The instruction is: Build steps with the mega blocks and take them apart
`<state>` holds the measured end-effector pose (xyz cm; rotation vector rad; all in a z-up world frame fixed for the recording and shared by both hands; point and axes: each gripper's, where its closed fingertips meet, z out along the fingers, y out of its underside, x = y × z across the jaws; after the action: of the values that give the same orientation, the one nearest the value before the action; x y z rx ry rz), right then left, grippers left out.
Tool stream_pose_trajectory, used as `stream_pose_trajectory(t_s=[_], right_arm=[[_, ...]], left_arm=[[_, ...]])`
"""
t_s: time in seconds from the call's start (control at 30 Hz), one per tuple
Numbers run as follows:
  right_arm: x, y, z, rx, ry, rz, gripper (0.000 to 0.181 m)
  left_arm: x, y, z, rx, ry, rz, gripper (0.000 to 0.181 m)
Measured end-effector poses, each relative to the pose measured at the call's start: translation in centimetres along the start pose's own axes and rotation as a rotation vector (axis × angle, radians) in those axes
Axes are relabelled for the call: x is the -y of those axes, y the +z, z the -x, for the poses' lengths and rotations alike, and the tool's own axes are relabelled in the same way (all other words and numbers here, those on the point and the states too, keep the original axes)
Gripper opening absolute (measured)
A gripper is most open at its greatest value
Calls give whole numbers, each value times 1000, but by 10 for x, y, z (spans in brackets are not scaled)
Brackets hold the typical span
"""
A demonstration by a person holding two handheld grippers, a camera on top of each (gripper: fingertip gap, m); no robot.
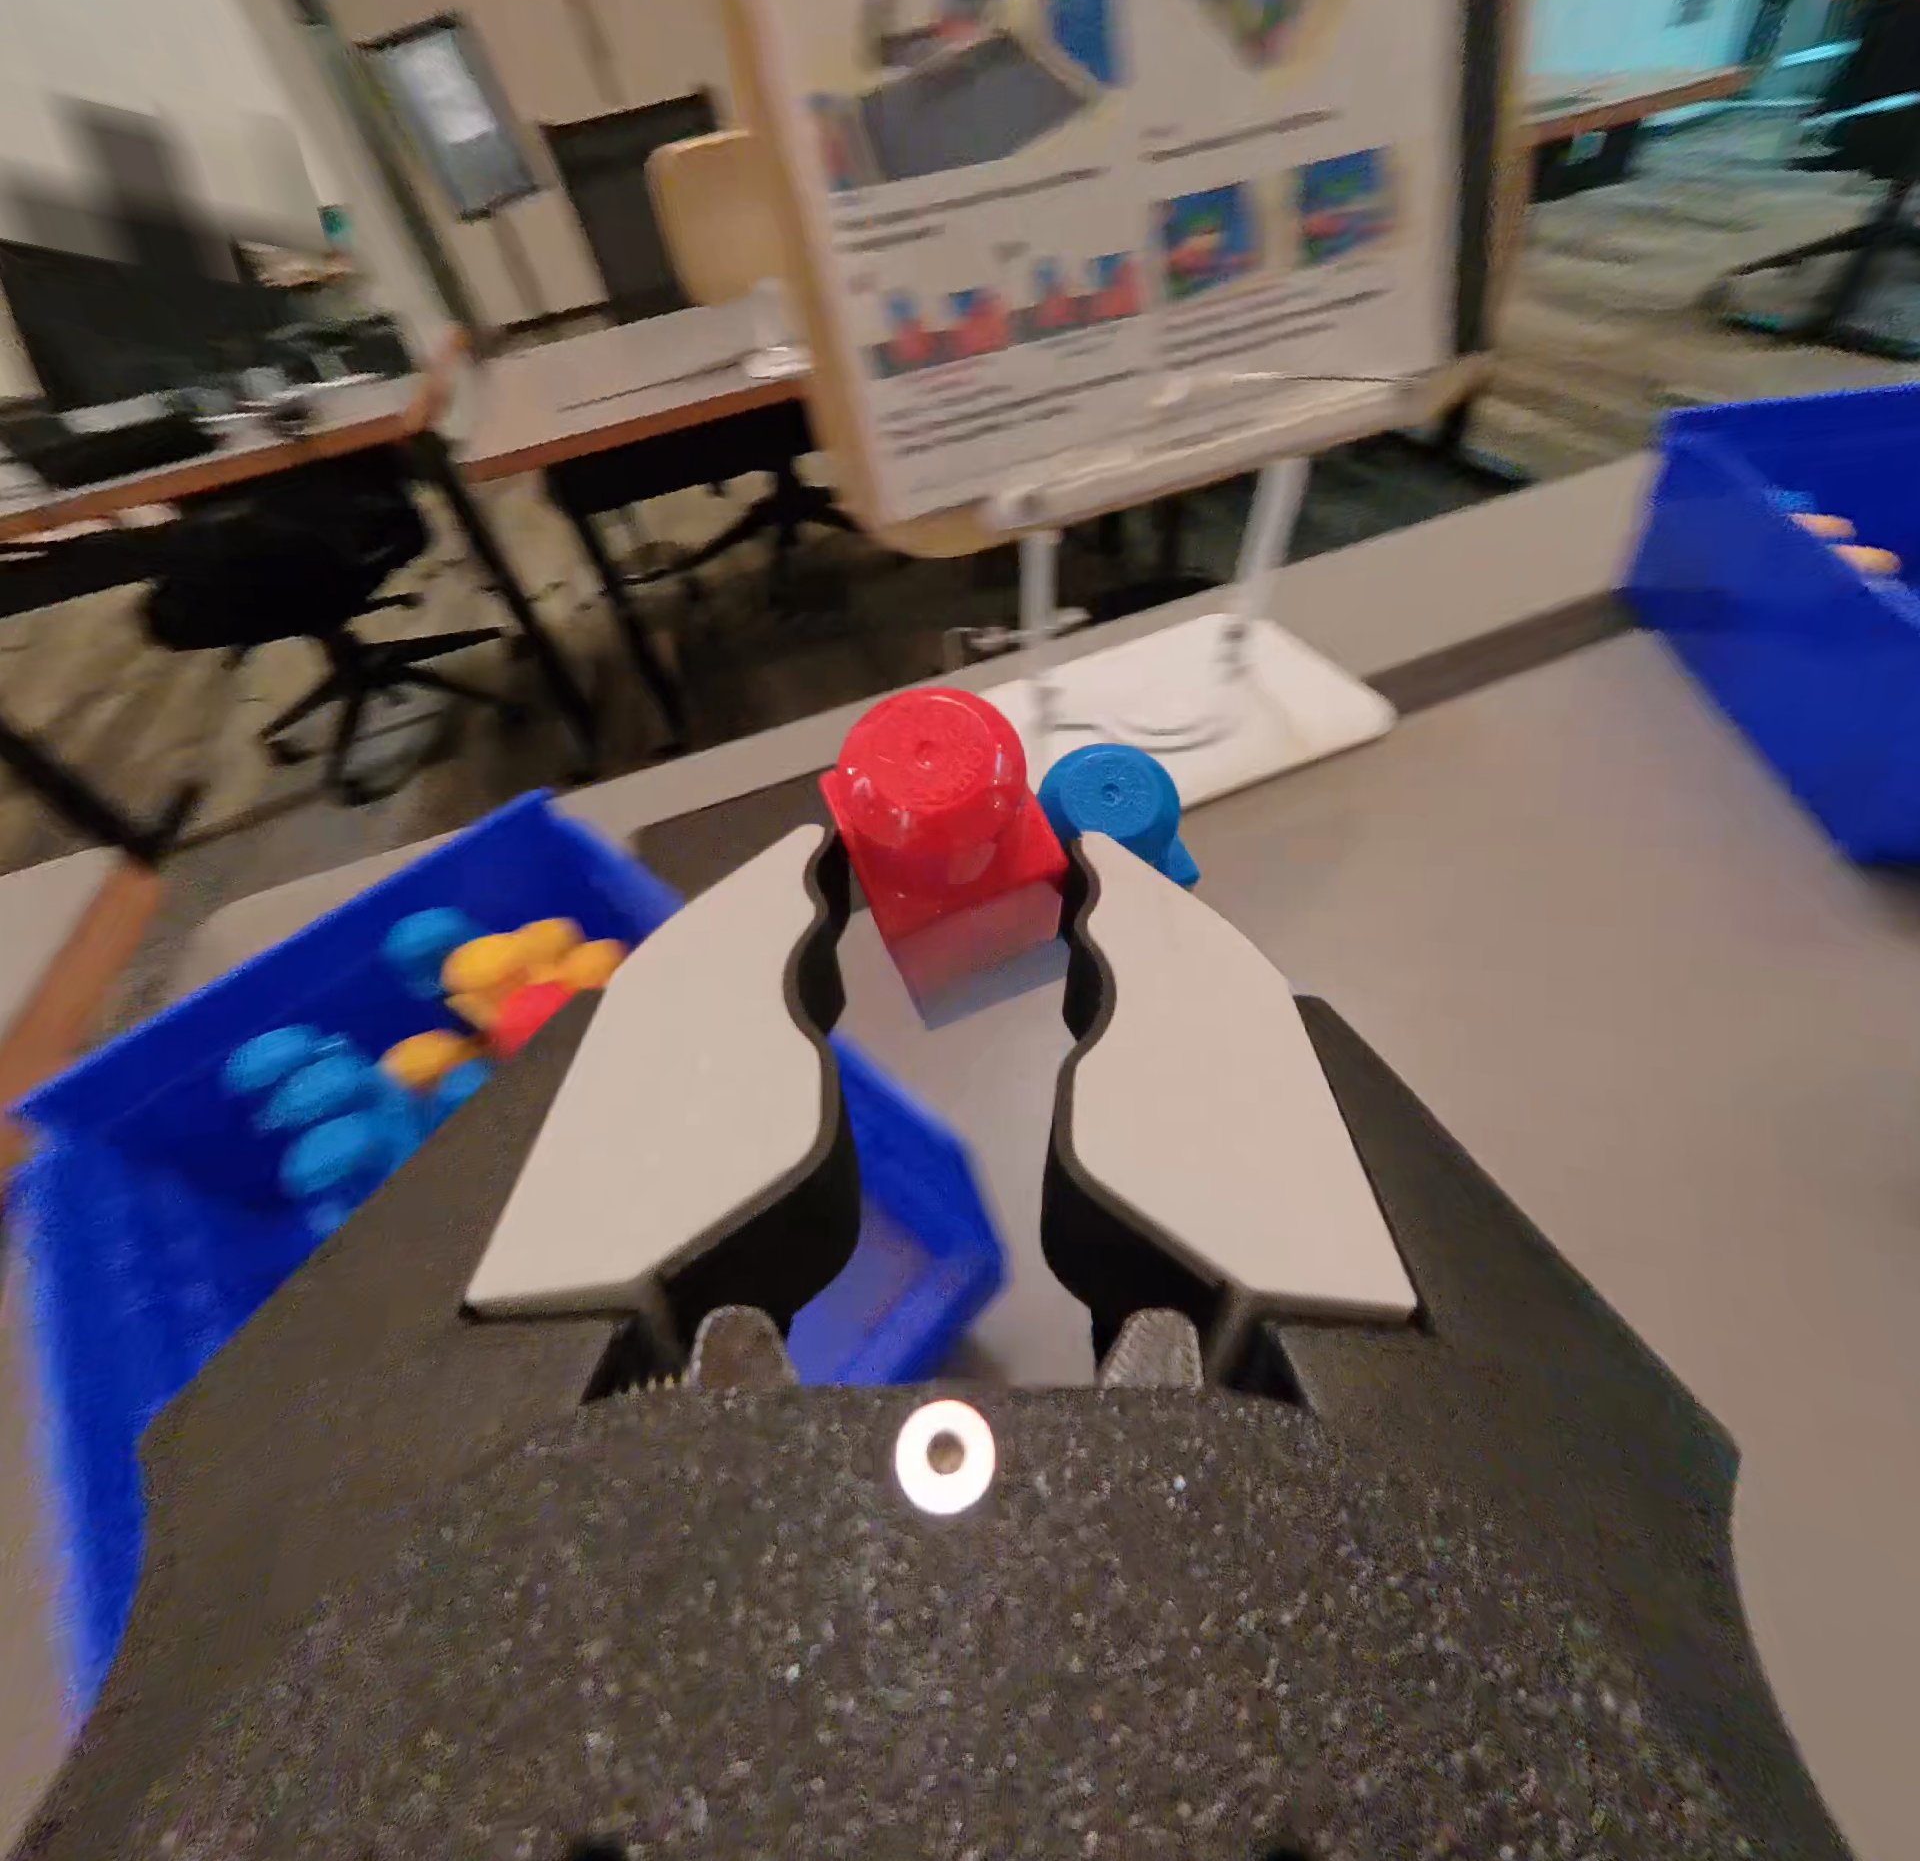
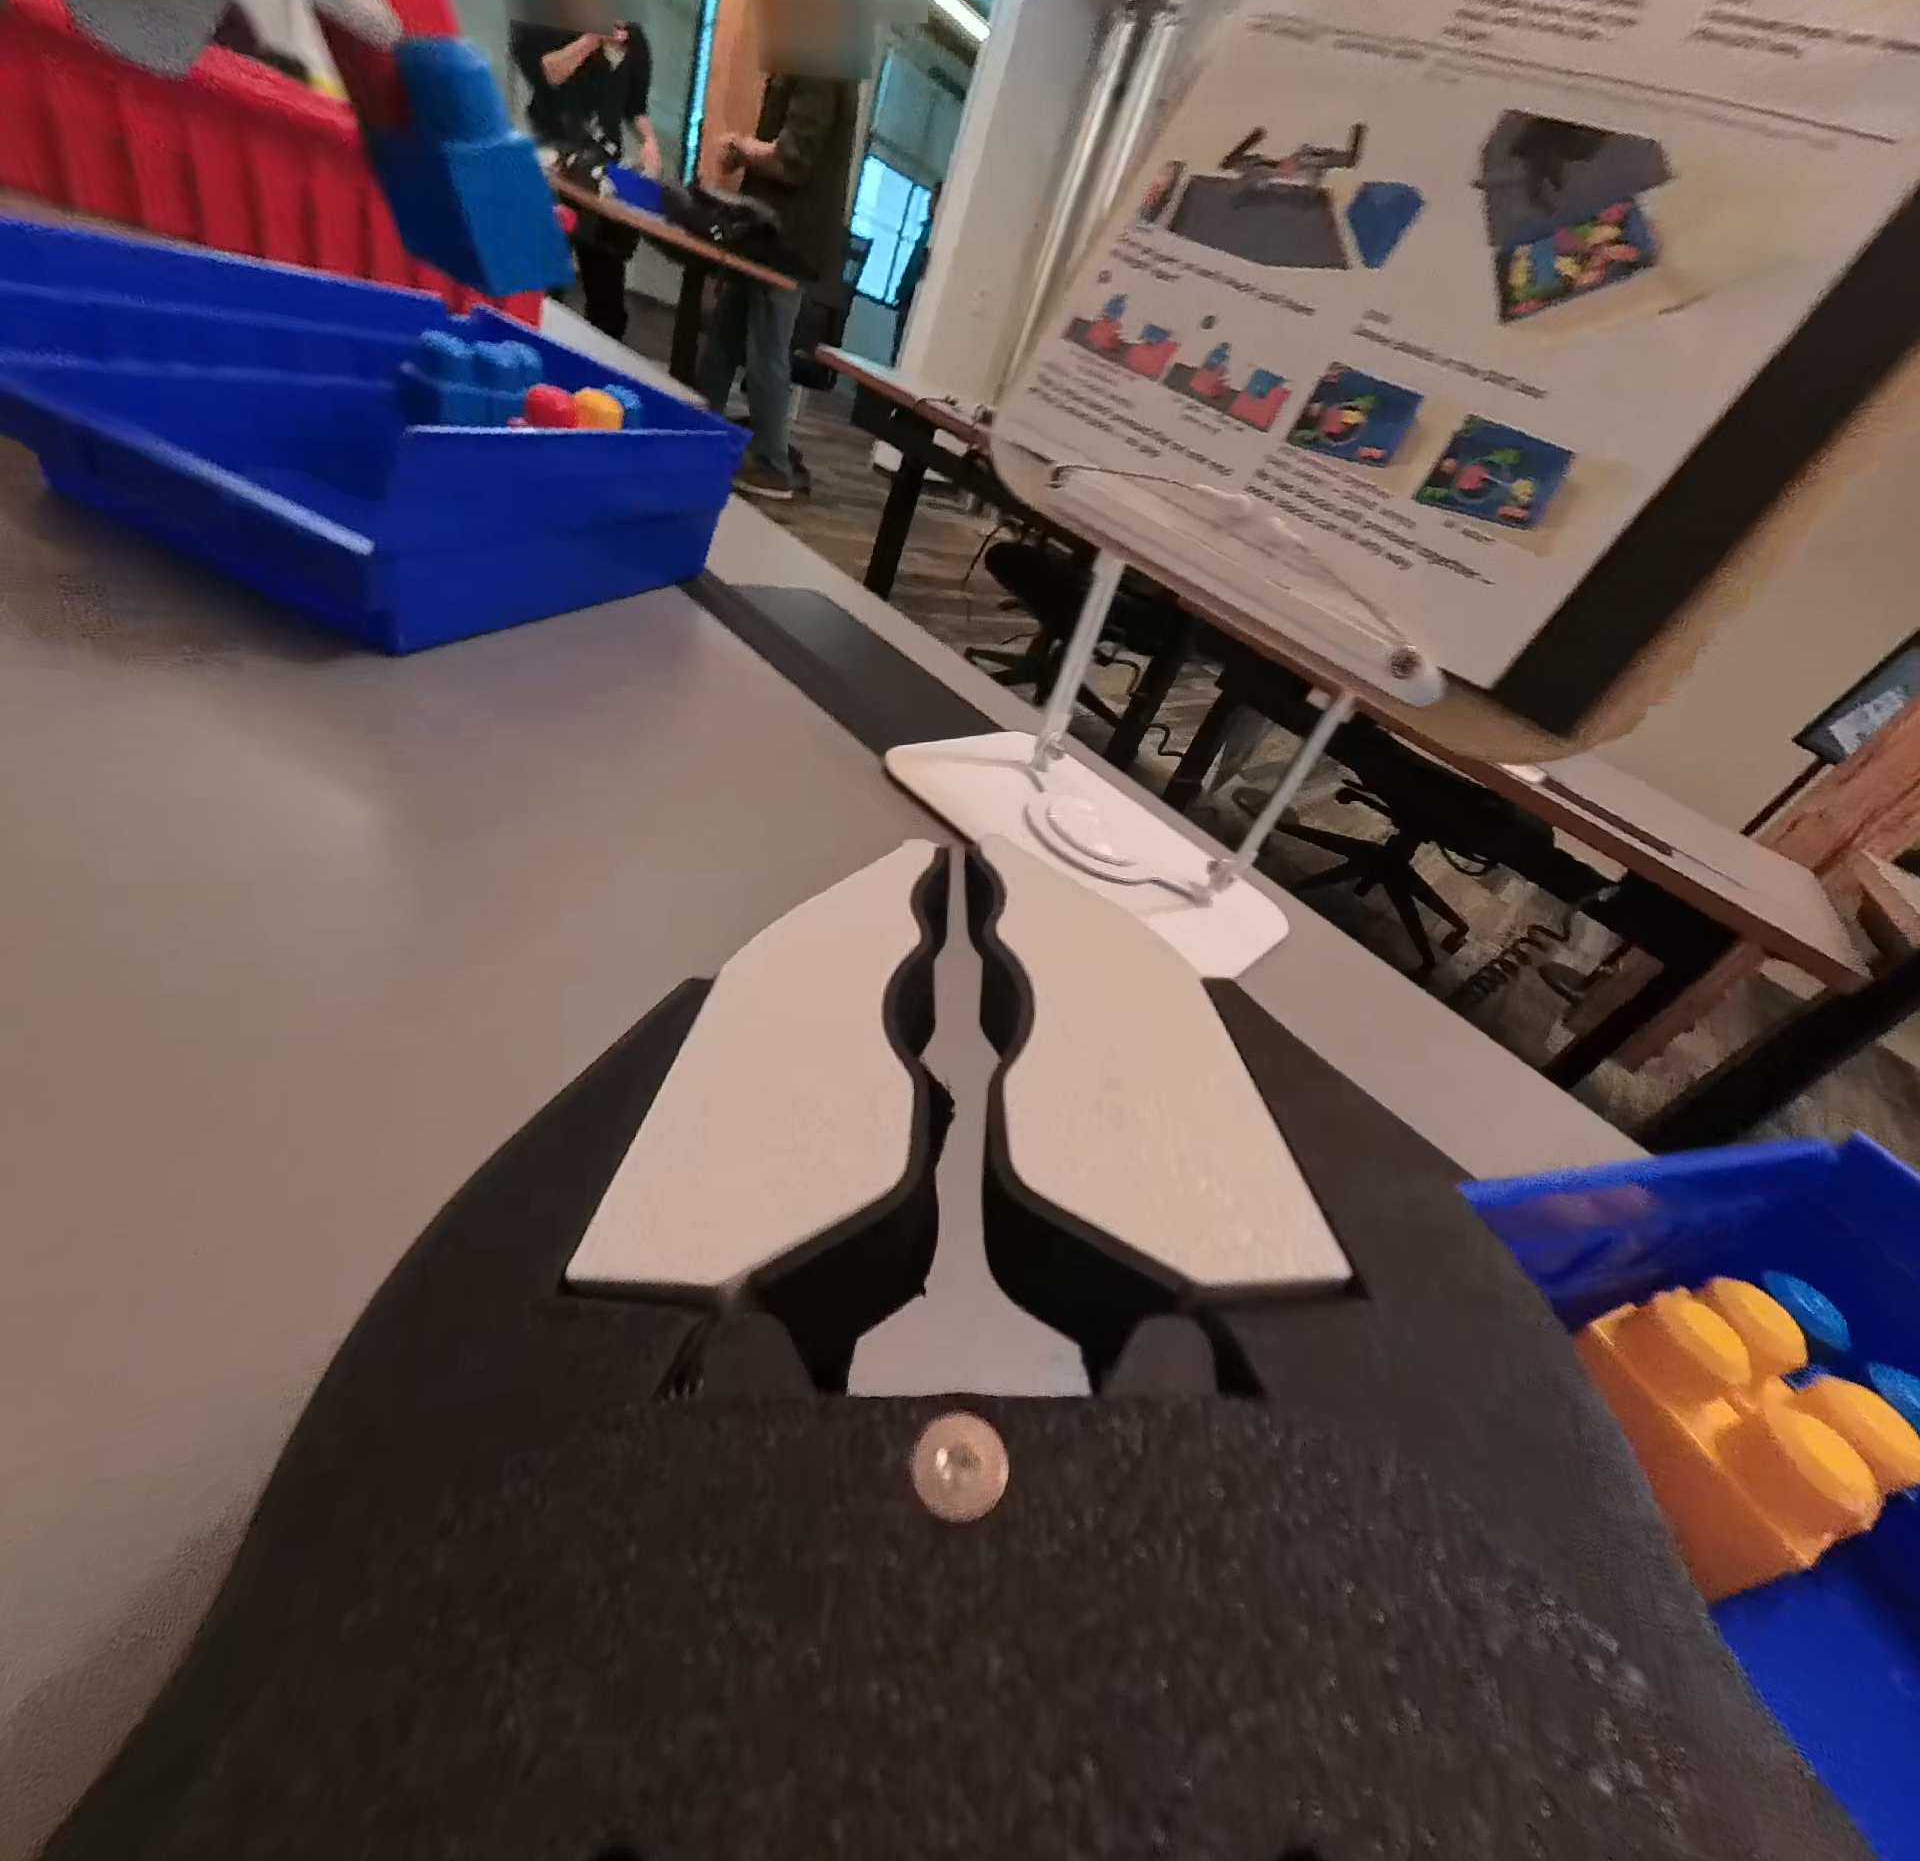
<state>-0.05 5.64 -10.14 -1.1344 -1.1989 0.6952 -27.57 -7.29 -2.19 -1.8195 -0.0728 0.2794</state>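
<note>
Red plastic single-stud mega block (image 1: 951, 845), frame centre, is pinched by my left tongs (image 1: 948, 881); my right tongs (image 2: 958, 861) are pressed together, empty.

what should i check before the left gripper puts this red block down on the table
1. Grip on the load: left gripper is closed on the red block. Ok.
2. What is attached: a blue block sits right against the red one; whether they are joined, cannot tell.
3. Block attitude: the red block looks tilted between the fingers. Not ok for a flat set-down.
4. Landing spot: the grey table beside the gripper is bare. Ok.
5. Right gripper: nearly closed, empty, low over the table. Ok.
6. Blue bin lies close under the left gripper. Watch clearance: cannot tell.
</note>
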Motion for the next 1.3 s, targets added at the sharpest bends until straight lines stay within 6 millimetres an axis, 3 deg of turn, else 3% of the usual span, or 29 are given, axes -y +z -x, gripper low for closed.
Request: stream_pose_trajectory(t_s=[0.1, 0.27, 0.4, 0.5, 0.53, 0.6, 0.67, 0.73, 0.87, 1.0, 1.1, 1.17, 1.3], right_arm=[[5, 7, 31, 98, 3, 14, 15], [14, 15, 66, 220, 57, 31, 45], [2, 20, 76, 240, 20, 98, 54], [-13, 24, 75, 210, -36, 160, 47], [-19, 25, 74, 205, -56, 183, 37], [-18, 24, 70, 199, -63, 169, 37], [-5, 20, 62, 203, 13, 97, 36], [10, 13, 55, 262, 176, -3, 36], [52, -12, 44, 466, 529, -287, 36], [80, -32, 52, 649, 684, -470, 37], [87, -33, 61, 696, 717, -510, 36], [88, -31, 66, 705, 732, -510, 37], [79, -25, 81, 726, 687, -435, 36]], left_arm=[[-1, 8, -66, -169, 33, 6, 40], [-25, 26, -165, -383, 114, 66, 40], [-40, 35, -216, -467, 166, 95, 40], [-43, 36, -242, -507, 208, 92, 40], [-43, 36, -247, -507, 225, 81, 40], [-36, 35, -250, -504, 247, 24, 40], [-19, 27, -252, -546, 217, -111, 39], [-5, 19, -248, -590, 151, -218, 54], [2, 8, -246, -827, -175, -239, 61], [13, -14, -260, -1093, -421, -275, 60], [18, -24, -270, -1177, -463, -301, 55], [18, -29, -276, -1203, -445, -304, 39], [17, -30, -272, -1153, -368, -329, 36]])
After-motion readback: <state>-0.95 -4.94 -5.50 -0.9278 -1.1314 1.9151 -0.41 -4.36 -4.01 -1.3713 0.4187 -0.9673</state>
